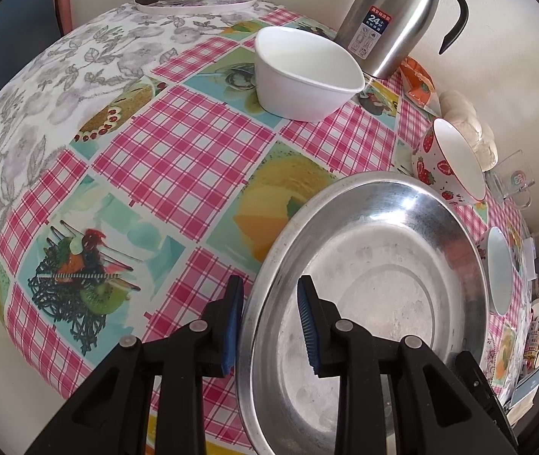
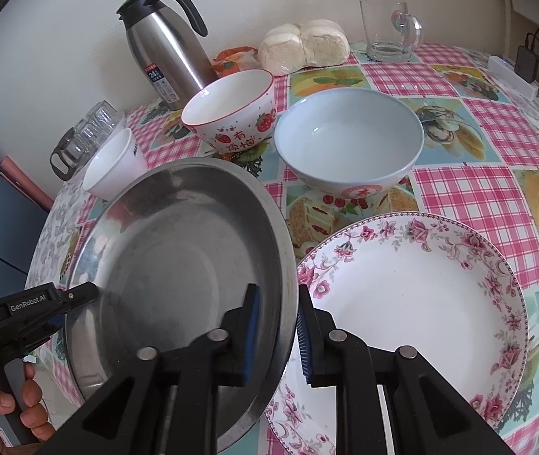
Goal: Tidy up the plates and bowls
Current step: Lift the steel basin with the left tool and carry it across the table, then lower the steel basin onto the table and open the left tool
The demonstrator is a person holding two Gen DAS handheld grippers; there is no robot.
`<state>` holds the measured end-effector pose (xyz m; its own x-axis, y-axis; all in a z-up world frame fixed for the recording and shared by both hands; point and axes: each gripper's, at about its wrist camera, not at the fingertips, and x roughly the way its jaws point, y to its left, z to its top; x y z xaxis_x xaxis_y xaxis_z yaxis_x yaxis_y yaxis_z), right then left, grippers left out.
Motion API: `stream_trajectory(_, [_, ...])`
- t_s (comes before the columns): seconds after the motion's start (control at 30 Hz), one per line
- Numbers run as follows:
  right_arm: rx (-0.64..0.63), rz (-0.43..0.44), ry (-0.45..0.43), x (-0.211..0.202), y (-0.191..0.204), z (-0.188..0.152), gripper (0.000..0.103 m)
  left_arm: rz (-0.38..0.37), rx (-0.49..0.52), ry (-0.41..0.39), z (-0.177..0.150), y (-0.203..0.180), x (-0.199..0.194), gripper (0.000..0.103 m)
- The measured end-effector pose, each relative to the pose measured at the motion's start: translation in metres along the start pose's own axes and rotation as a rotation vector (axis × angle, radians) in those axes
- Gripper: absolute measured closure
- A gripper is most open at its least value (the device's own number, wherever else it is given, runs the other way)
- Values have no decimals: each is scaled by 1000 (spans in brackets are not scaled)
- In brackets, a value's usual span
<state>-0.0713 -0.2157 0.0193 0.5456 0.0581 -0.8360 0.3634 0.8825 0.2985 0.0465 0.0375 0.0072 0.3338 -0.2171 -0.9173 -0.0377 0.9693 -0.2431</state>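
Both tools straddle the steel plate's (image 2: 178,265) rim — left tool (image 1: 269,322) and right tool (image 2: 277,333) slightly spread.

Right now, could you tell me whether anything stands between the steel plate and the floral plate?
Nothing visible does: the steel plate overlaps the left rim of the floral plate, and the floral plate's surface is bare.
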Motion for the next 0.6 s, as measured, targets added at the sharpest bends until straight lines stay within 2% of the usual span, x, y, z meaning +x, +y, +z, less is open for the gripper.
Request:
stream_trajectory(0.07, [8, -9, 4, -1, -1, 1, 61, 1, -1, -8, 0, 0, -2, 73])
stream_trajectory(0.23, [-2, -21, -25, -12, 2, 3, 56, 2, 20, -75, 1, -2, -19, 71])
stream_trajectory(0.3, [-7, -29, -39, -17, 3, 4, 52, 8, 30, -94, 2, -4, -24, 56])
stream_trajectory(0.4, [-19, -45, -57, -21, 5, 5, 41, 37, 56, -104, 2, -8, -27, 43])
stream_trajectory(0.47, [-26, -59, -60, -22, 6, 6, 31, 53, 76, -93, 0, -11, -25, 42])
stream_trajectory(0.53, [-32, -60, -57, -22, 7, 6, 27, 66, 91, -77, -2, -13, -20, 42])
stream_trajectory(0.57, [-35, -59, -55, -21, 7, 7, 25, 72, 97, -73, -3, -14, -19, 39])
stream_trajectory(0.6, [-39, -59, -54, -21, 7, 7, 23, 81, 104, -72, -3, -15, -18, 29])
